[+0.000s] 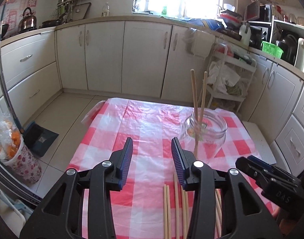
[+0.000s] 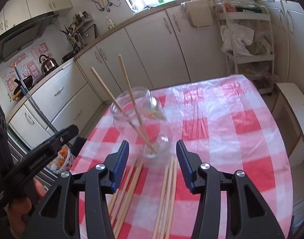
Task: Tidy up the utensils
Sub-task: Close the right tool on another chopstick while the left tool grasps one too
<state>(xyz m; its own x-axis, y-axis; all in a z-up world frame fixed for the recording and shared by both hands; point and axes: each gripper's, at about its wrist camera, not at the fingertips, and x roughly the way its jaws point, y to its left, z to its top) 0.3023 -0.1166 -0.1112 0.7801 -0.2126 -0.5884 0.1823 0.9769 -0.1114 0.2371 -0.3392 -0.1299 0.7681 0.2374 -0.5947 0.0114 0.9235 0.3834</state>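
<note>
Wooden chopsticks (image 2: 132, 97) (two) lean in the glass jar (image 2: 140, 119); left gripper (image 1: 152, 145) and right gripper (image 2: 152, 149) hover spread, empty.

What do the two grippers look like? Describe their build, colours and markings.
Both look alike. The left gripper and right gripper each have glossy black plastic arms with triangular cut-outs, round silver pivot bolts, and two flat fingers faced with ribbed blue pads. Pale embossed lettering shows on their black bodies, too blurred to read fully. No cables or sleeves show.
</note>
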